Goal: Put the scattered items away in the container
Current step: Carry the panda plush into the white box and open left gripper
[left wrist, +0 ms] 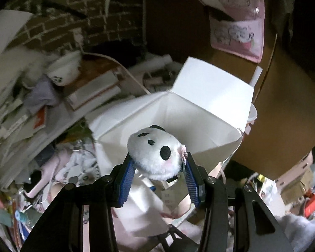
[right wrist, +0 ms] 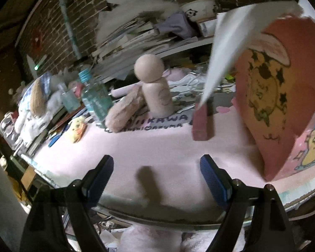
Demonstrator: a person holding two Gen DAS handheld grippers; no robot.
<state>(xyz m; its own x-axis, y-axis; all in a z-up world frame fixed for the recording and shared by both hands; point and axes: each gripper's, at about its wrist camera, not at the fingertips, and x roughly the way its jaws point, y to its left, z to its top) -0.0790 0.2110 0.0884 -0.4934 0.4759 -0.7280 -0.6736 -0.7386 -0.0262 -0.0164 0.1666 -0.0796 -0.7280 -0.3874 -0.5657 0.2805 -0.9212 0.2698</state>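
Carrying a small plush panda head (left wrist: 156, 154), the left hand-held gripper (left wrist: 159, 170) has its blue pads clamped on the toy's two sides, at the lower centre of the left wrist view. Just beyond the toy, filling the middle of that frame, gapes the open white paper bag (left wrist: 201, 113), which I take to be the container; the toy looks poised in front of its mouth but not yet inside, so this item seems close to being dropped in.

The right hand-held gripper (right wrist: 156, 172) stands with its jaws well apart and nothing between them, low in the right wrist view above the pink mat on the worktop (right wrist: 157, 147).

Plenty appears left to do. Across the mat, in the middle of that frame, stand a wooden peg doll (right wrist: 155, 84), a tan plush (right wrist: 124, 113) leaning just beside it, and a pink block (right wrist: 201, 124) to the right; a yellow plush (right wrist: 77, 129) lies toward the left, all well apart from the right jaws. The pink illustrated bag (right wrist: 283, 96) rises at the right edge.
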